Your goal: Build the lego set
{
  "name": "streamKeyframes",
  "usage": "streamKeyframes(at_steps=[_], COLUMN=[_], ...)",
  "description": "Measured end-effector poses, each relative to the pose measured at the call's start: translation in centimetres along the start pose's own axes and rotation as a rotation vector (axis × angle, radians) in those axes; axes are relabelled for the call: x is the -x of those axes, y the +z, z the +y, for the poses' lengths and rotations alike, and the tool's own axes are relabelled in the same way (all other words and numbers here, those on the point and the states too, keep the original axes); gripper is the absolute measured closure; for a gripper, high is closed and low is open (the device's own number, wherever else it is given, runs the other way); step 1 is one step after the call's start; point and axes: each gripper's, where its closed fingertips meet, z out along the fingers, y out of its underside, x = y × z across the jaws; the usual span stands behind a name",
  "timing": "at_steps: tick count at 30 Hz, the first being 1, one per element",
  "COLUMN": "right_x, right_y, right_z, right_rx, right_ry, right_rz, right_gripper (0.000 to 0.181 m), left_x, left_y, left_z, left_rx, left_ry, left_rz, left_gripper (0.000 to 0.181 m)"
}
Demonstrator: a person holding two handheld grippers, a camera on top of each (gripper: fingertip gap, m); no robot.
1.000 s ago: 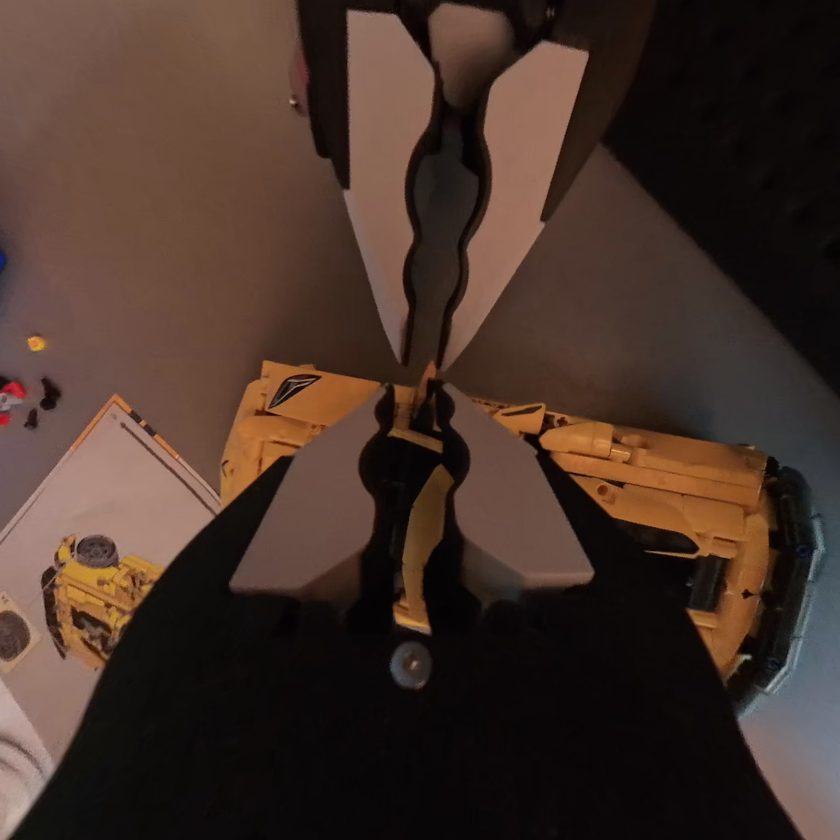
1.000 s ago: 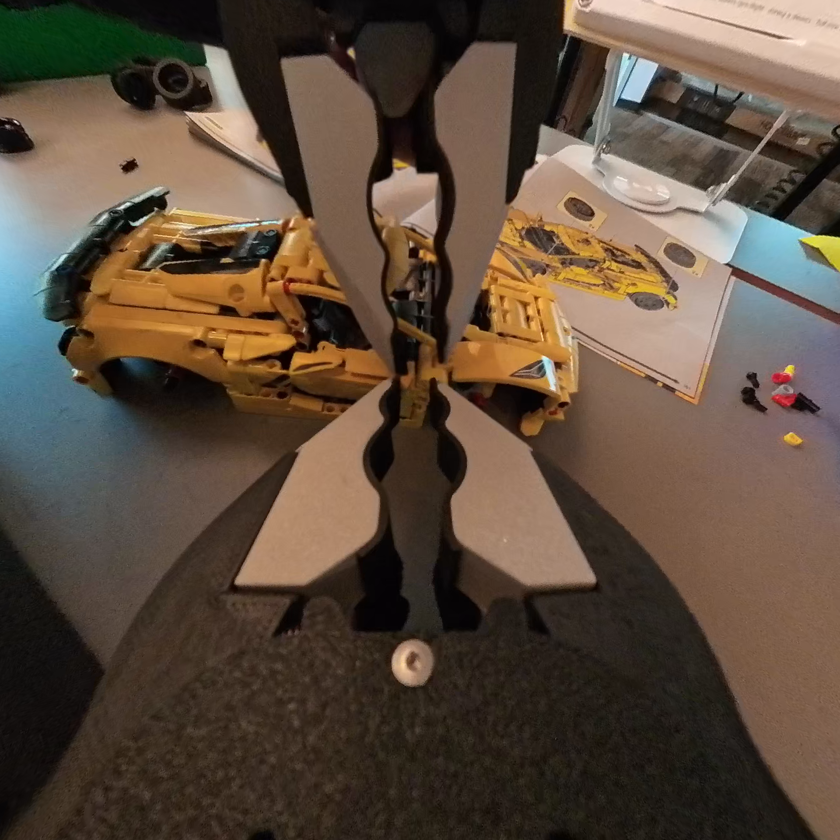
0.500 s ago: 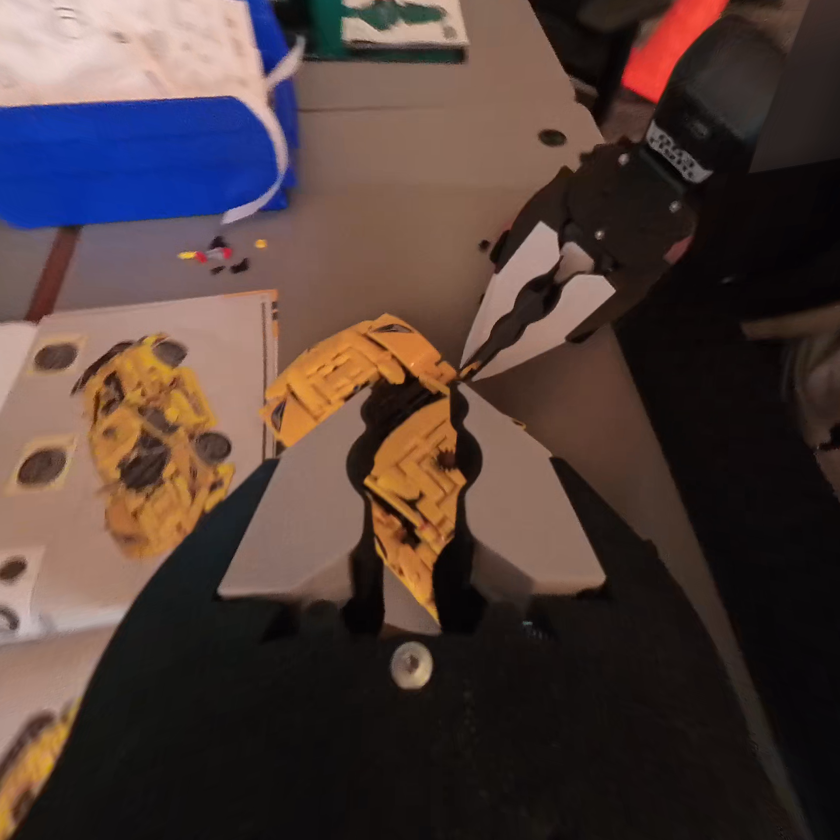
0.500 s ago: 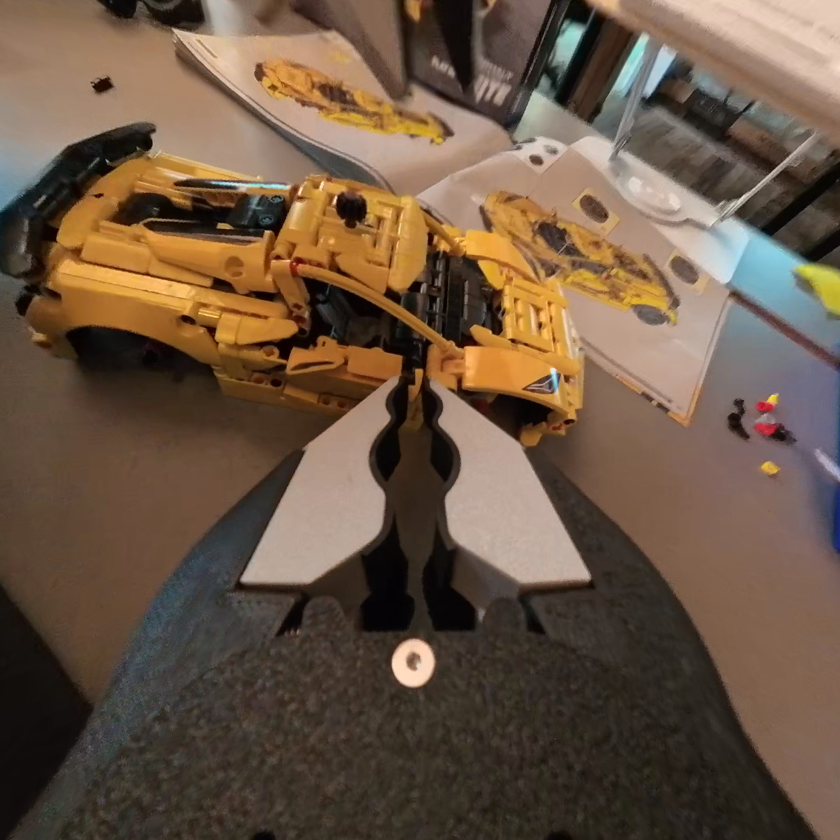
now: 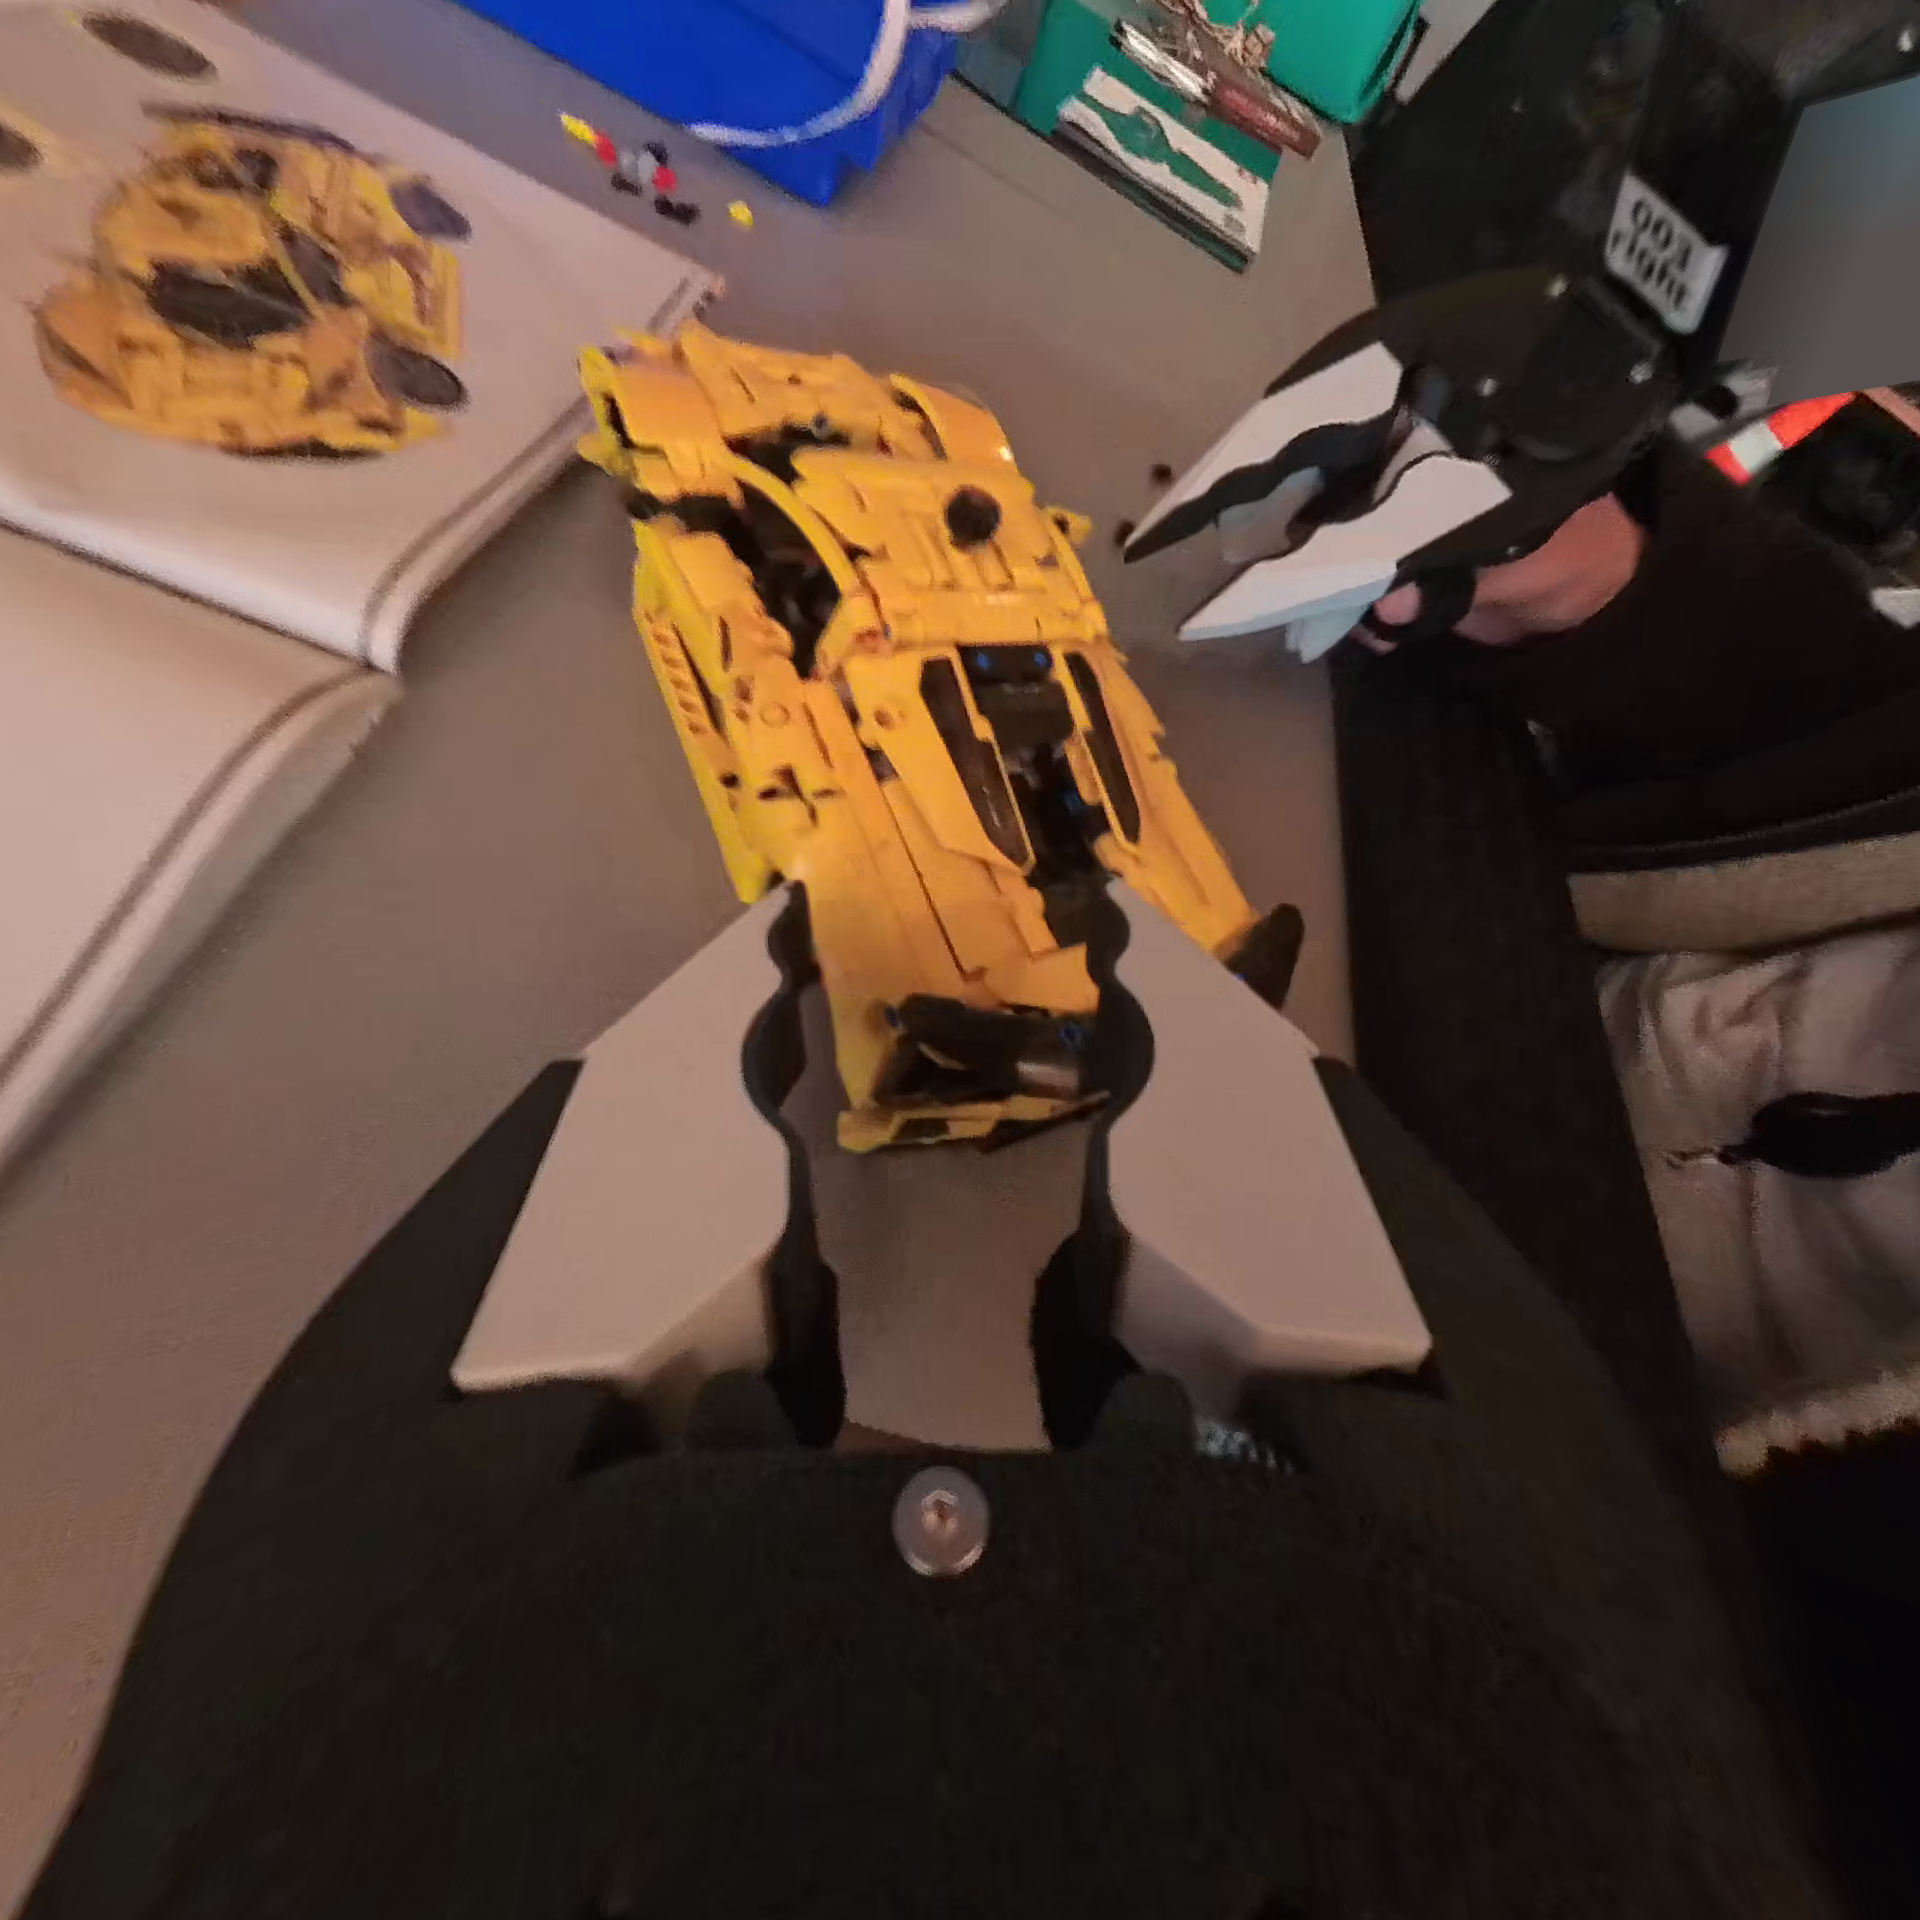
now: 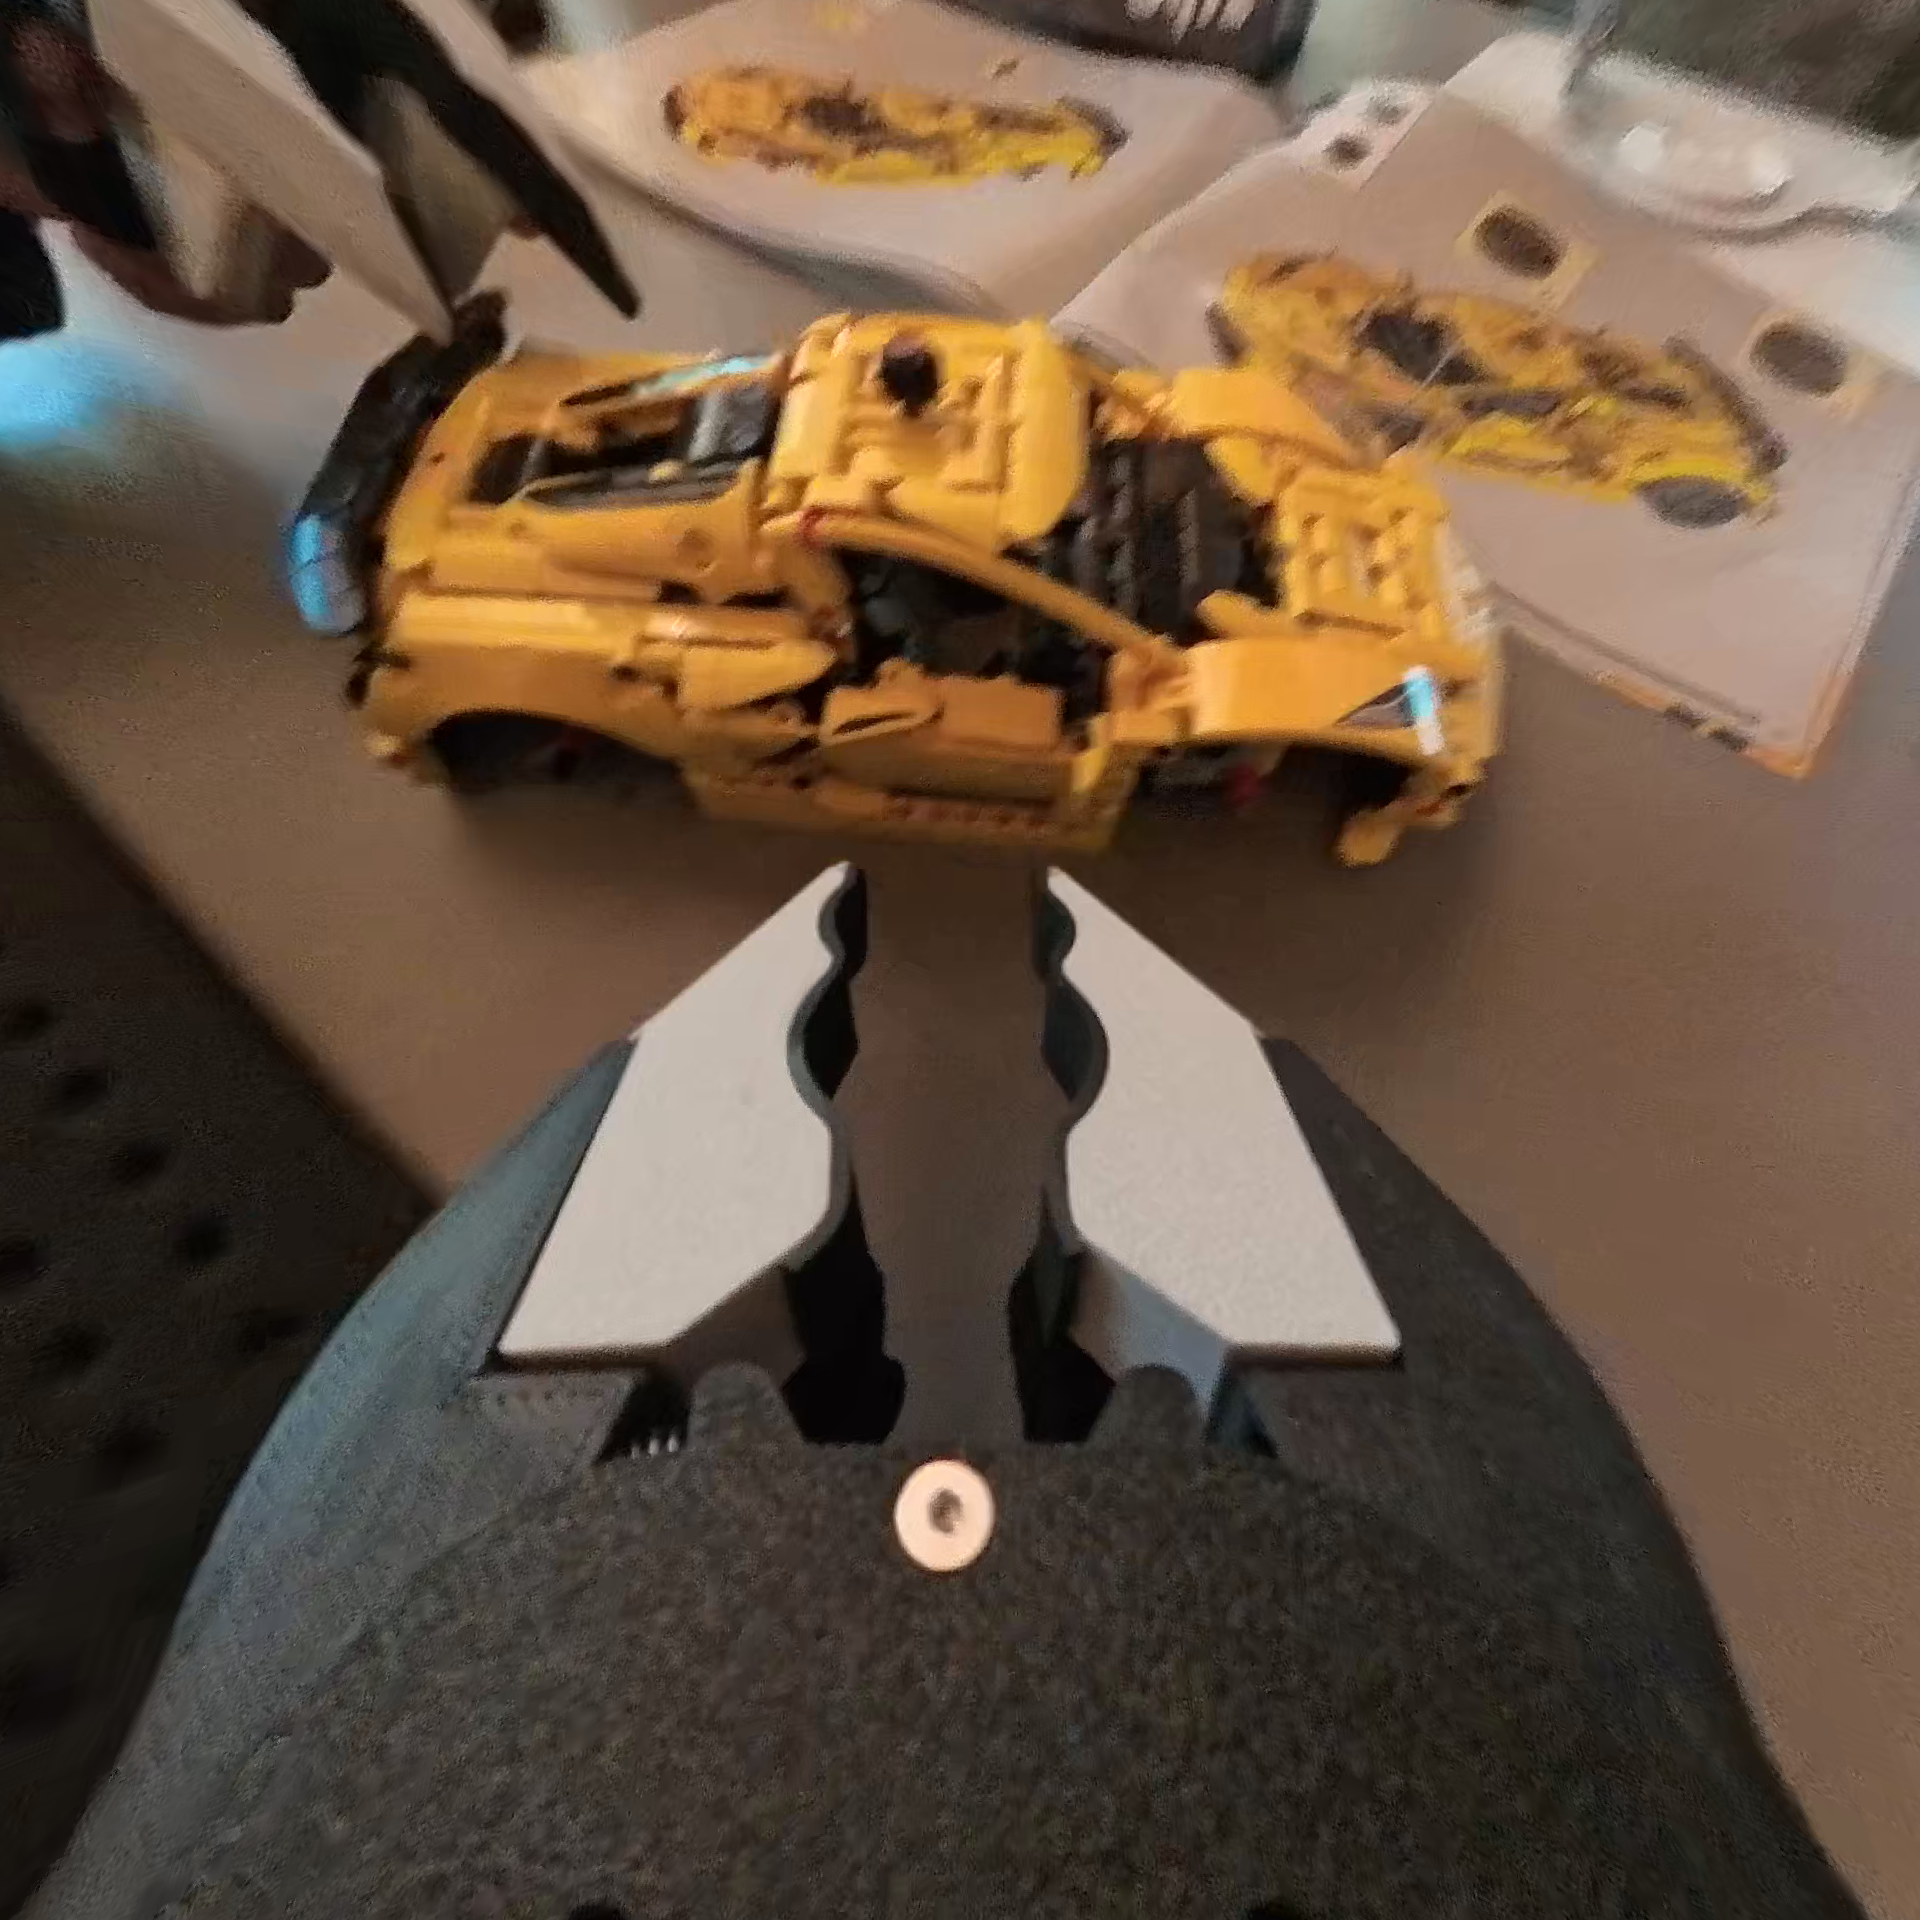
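A yellow lego sports car [image 5: 883, 644] stands on the grey table, without wheels. My left gripper [image 5: 945, 899] is open, and the car's black rear end shows between its fingers; I cannot tell if they touch it. In the right wrist view the car [image 6: 935, 582] is side-on and my right gripper [image 6: 945, 883] is open and empty, a little short of the car's sill. The left gripper [image 6: 535, 312] hangs over the car's rear there. The right gripper [image 5: 1155, 590] is to the right of the car in the left wrist view, held by a hand [image 5: 1538, 582].
Open instruction booklets [image 5: 260, 416] [image 6: 1558, 416] lie beside and behind the car. Small loose pieces [image 5: 644, 171] lie near a blue container [image 5: 779, 83] and a green box [image 5: 1195, 94]. The table edge [image 5: 1340, 831] runs close to the car's right. Across from one pair of fingers to the other is roughly 15 cm.
Both grippers were shut at the car's front quarter. They have let go, opened and pulled back; the left one has swung round to the car's rear, the right one back from its side.
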Motion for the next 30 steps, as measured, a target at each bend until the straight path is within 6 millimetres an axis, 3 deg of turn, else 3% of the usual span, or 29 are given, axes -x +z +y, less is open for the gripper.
streamKeyframes(at_steps=[4,7,9,11,14,16,19,22,26,28,29,30], right_x=[3.2,5.3,5.9,6.3,6.5,6.0,3.7,3.5,4.8,4.6,4.6,4.4], right_y=[-1.0,-1.2,-0.8,-0.3,0.0,-0.2,-0.4,0.8,2.7,2.5,2.0,1.5], right_z=[1.4,2.9,2.6,1.9,0.9,0.5,0.3,-0.5,-1.1,-1.2,-1.6,-1.8], right_rx=[0.109,0.216,0.187,0.148,0.099,0.083,0.04,-0.003,0.025,0.016,-0.004,-0.013], right_ry=[-0.002,0.09,0.193,0.273,0.357,0.37,0.35,0.427,0.541,0.56,0.572,0.609], right_rz=[-0.031,-0.117,-0.17,-0.214,-0.273,-0.26,-0.14,-0.139,-0.234,-0.238,-0.258,-0.265], right_gripper=[0.149,0.137,0.134,0.124,0.119,0.117,0.111,0.1,0.092,0.093,0.104,0.094], left_x=[-0.9,-1.7,-3.8,-4.1,-4.9,-4.8,-2.3,-0.1,-2.3,-3.0,-3.7,-4.9], left_y=[0.8,1.2,2.0,2.7,3.4,2.9,1.2,1.7,4.3,5.1,5.4,5.6], left_z=[0.2,0.1,0.3,-0.1,0.1,-0.8,-2.1,-0.4,1.6,1.7,1.9,2.1], left_rx=[-0.01,0.002,0.016,-0.003,0.013,-0.022,-0.109,-0.059,0.022,0.033,0.063,0.089], left_ry=[-0.019,-0.017,-0.014,0.008,0.044,0.042,-0.009,-0.14,-0.278,-0.295,-0.278,-0.265], left_rz=[0.006,0.012,0.085,0.033,0.011,-0.017,-0.116,-0.118,0.069,0.055,0.064,0.093], left_gripper=[0.126,0.126,0.136,0.136,0.136,0.136,0.131,0.113,0.111,0.109,0.11,0.113])
